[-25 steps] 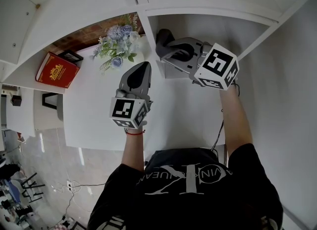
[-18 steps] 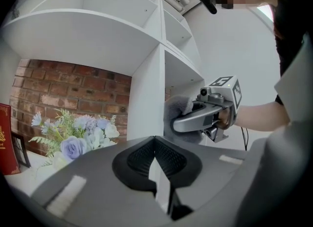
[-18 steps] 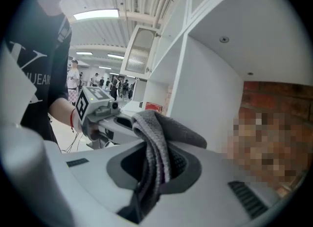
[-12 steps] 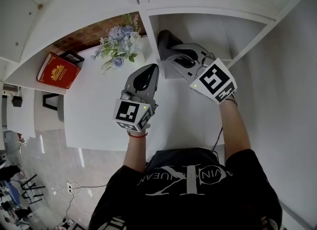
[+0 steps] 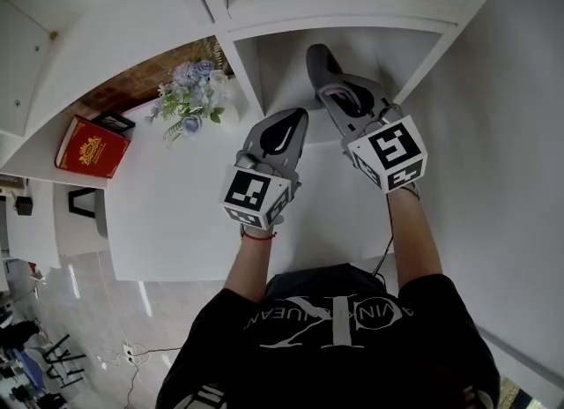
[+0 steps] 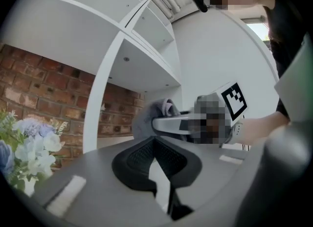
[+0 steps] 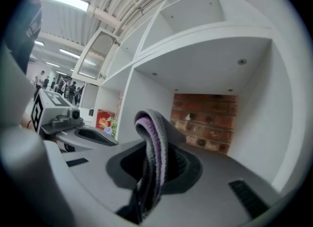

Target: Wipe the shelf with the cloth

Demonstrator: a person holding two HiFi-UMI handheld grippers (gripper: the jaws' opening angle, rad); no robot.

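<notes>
We pinch grey-purple cloth (image 7: pixel 151 138) in right gripper (image 5: pixel 328 79) at white shelf cubby (image 5: pixel 388 59); left gripper (image 5: pixel 289 123) closed, empty. Risk: cloth slips under wiping drag.

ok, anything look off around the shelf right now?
Nothing stands out. The cloth is pinched in the right tool at the open shelf compartment. The flowers stand upright and the red book lies flat to their left. No spill or damage shows.

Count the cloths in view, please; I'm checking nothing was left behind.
1: the grey cloth is clamped in the right gripper, at the shelf compartment. Others may be hidden.
</notes>
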